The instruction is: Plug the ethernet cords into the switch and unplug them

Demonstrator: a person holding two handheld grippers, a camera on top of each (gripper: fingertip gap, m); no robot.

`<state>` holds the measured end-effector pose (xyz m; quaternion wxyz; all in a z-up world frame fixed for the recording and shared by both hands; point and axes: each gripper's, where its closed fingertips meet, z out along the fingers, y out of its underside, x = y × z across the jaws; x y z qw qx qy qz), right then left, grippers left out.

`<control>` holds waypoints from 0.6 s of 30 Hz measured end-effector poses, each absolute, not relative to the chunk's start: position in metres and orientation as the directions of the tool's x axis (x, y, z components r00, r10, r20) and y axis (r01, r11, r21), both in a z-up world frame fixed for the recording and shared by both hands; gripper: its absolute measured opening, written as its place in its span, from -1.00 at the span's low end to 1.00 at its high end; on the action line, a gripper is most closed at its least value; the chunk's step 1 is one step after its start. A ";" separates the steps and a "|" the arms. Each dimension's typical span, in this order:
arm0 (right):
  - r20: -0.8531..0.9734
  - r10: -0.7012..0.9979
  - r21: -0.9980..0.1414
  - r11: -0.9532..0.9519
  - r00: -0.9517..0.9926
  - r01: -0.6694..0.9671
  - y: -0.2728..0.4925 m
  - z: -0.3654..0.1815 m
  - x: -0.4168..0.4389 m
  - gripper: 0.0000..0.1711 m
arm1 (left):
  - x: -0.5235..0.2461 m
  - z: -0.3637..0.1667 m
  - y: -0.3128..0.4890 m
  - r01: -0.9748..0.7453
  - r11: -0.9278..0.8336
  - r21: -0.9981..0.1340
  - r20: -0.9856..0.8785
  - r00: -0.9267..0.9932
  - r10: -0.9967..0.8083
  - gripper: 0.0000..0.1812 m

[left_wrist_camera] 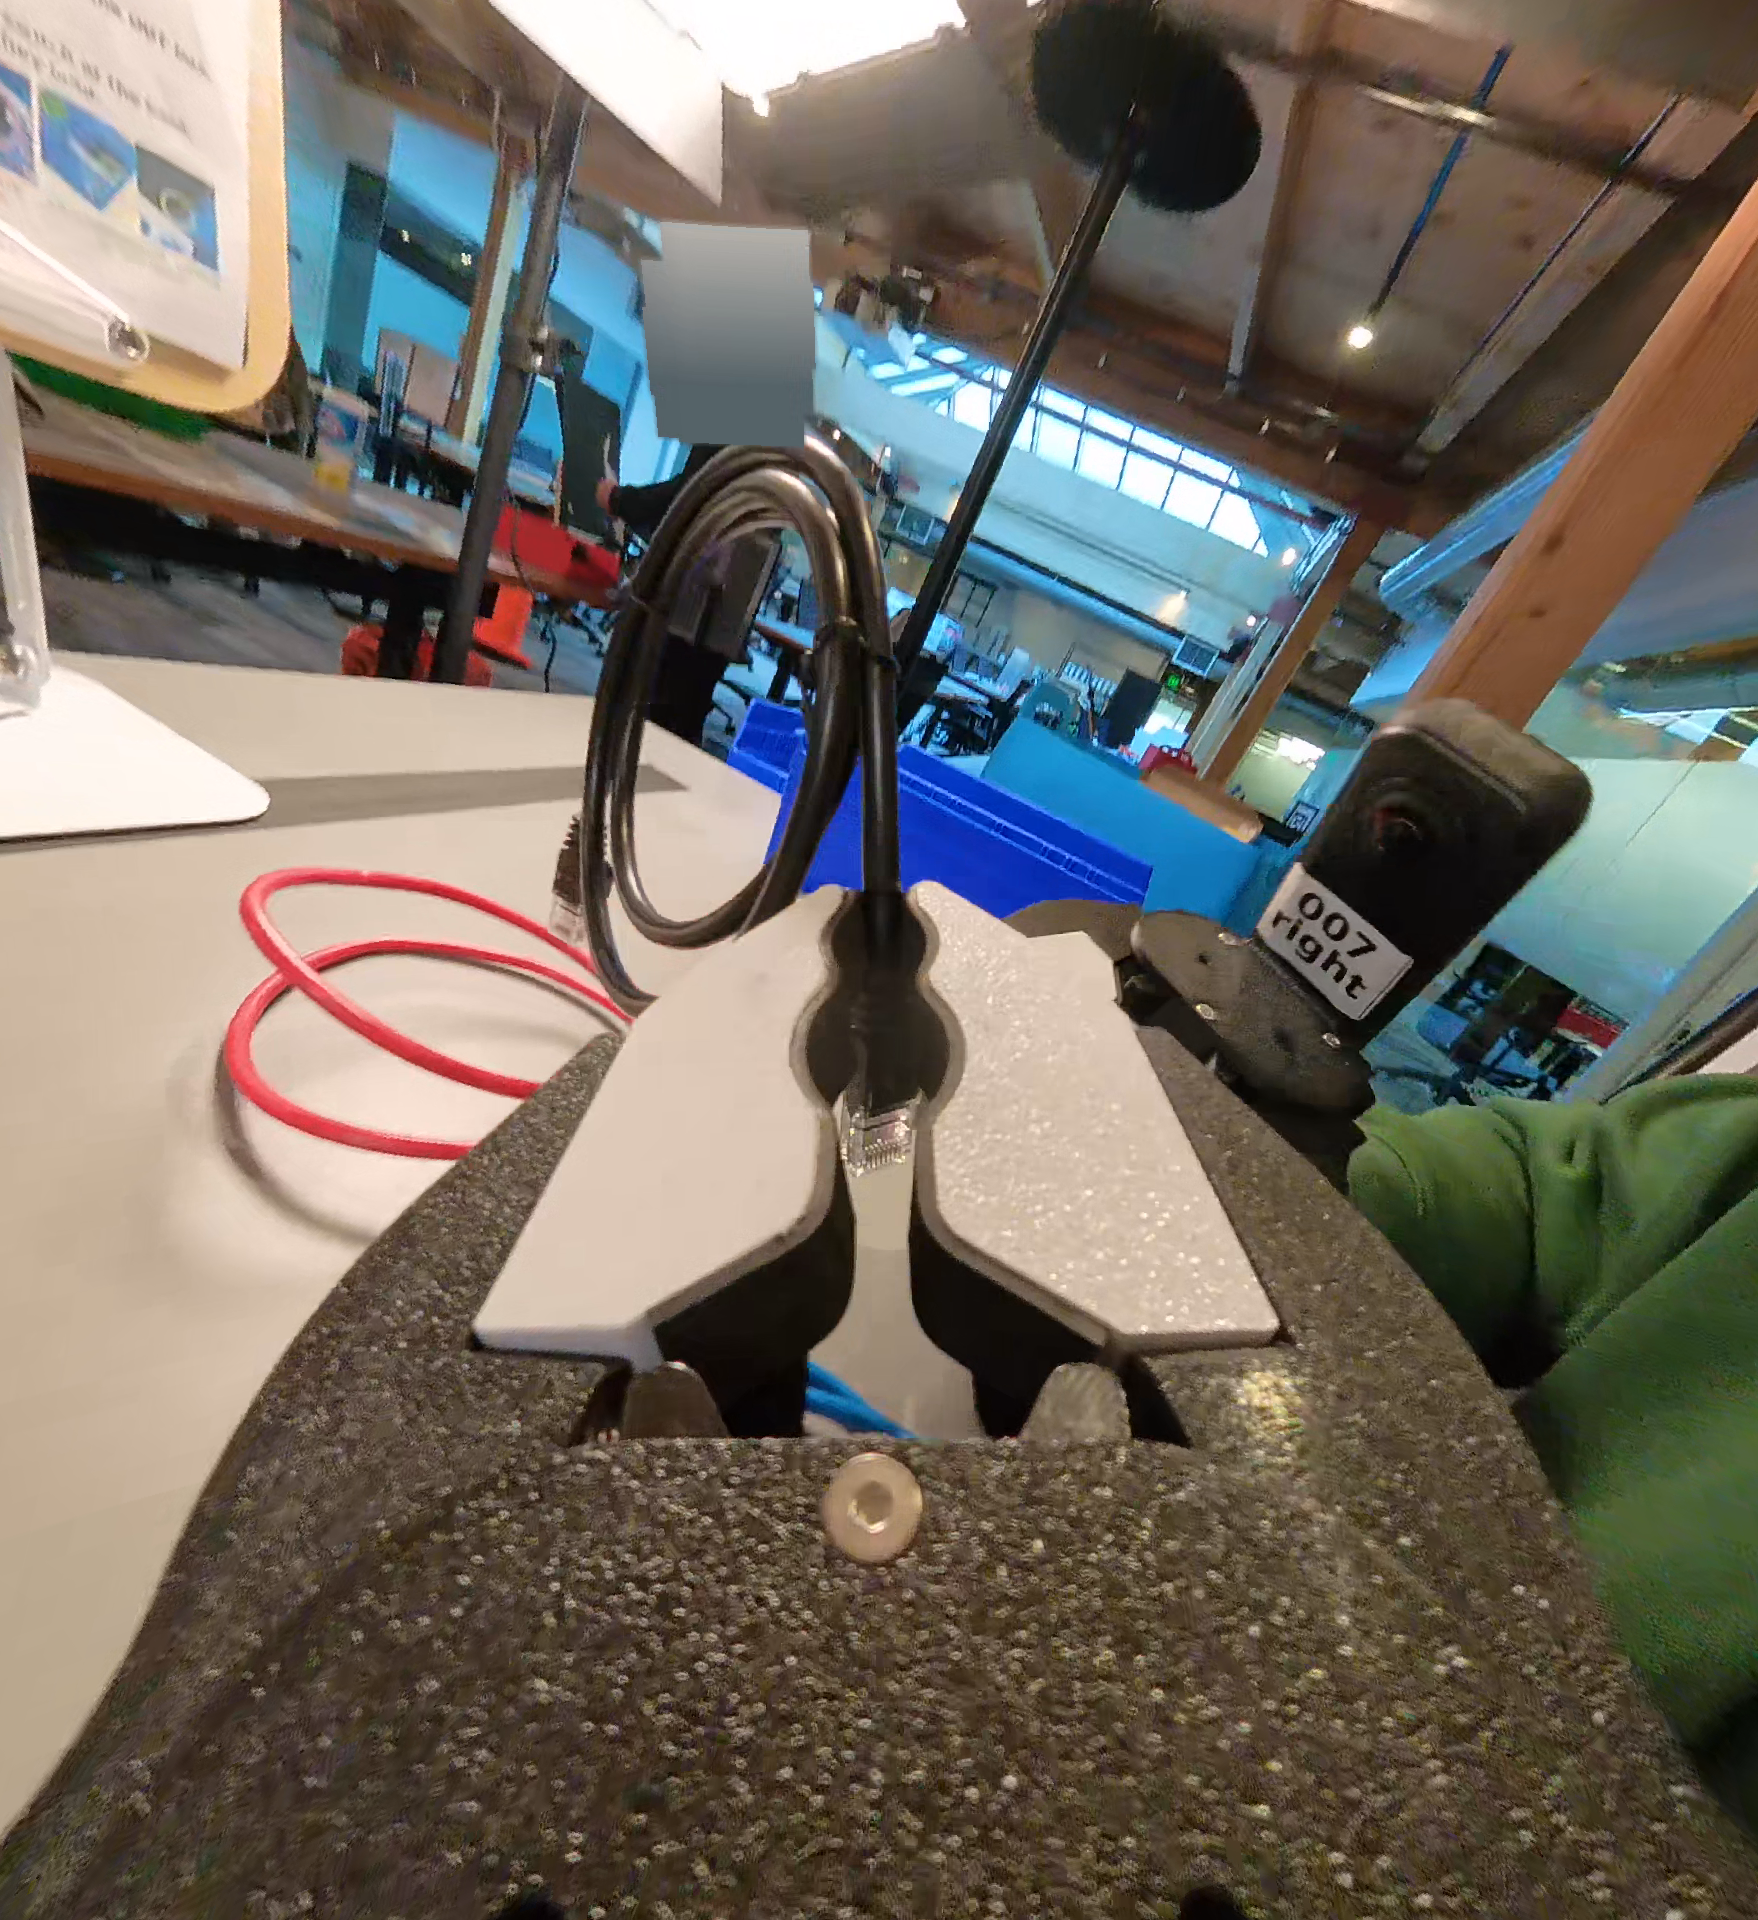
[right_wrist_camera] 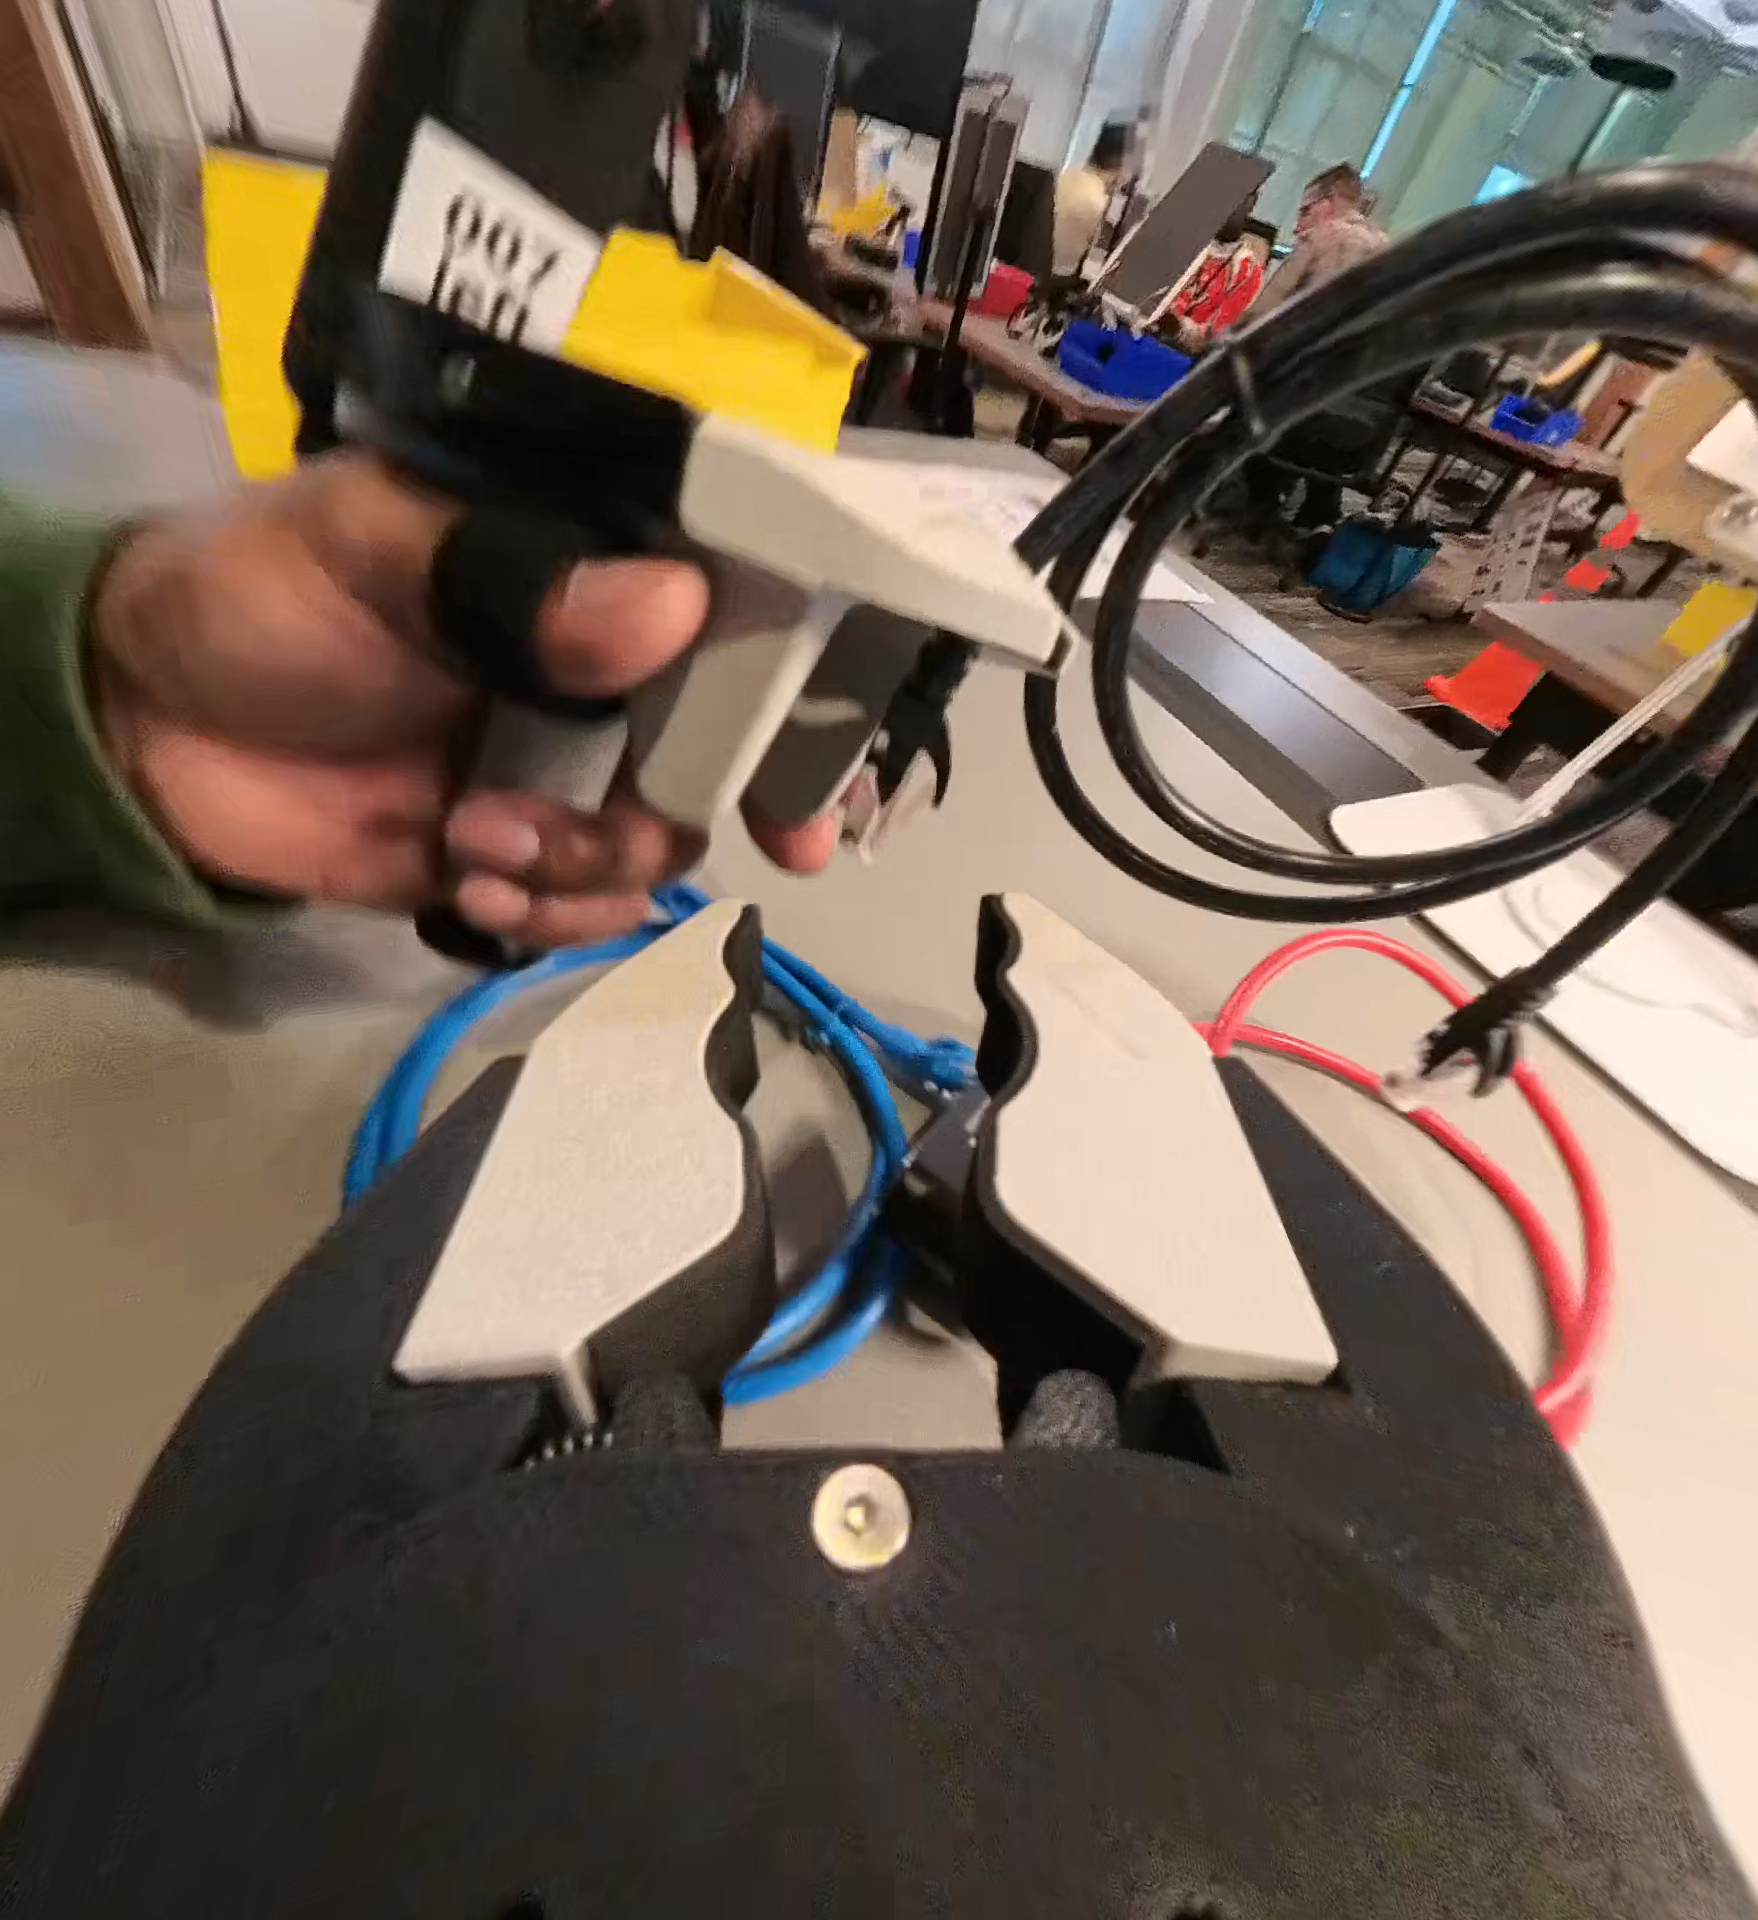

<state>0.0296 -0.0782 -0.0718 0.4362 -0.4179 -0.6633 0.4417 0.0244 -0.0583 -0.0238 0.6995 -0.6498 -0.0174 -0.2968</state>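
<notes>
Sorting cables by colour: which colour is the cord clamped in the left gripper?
Black cord, left gripper; clearest in the left wrist view.

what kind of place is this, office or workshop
Most likely a large open workshop or lab: long worktables with blue storage bins, exposed timber beams overhead, and an orange cone on the floor.

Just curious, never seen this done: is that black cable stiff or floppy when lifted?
Probably springy rather than limp: the black cable, pinched in the left hand-held gripper, stands up in loops. A tie seems to bundle the coil, so it likely moves as one. Its free plug dangles, so expect swinging.
</notes>
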 end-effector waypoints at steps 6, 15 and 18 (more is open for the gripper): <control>0.219 0.956 -0.964 0.243 -0.193 0.107 -0.079 -0.061 0.024 -0.64 | 0.043 -0.019 -0.060 0.428 0.035 -0.903 0.368 0.814 -0.450 -0.93; 0.592 0.798 -0.784 0.603 -0.112 0.149 -0.057 -0.075 0.026 -0.79 | 0.047 -0.040 -0.056 0.263 -0.112 -0.958 0.285 0.842 -0.458 -0.91; 0.774 0.628 -0.606 0.772 -0.080 0.194 -0.046 -0.080 0.027 -0.80 | 0.046 -0.053 -0.056 0.096 -0.182 -0.979 0.168 0.886 -0.432 -0.87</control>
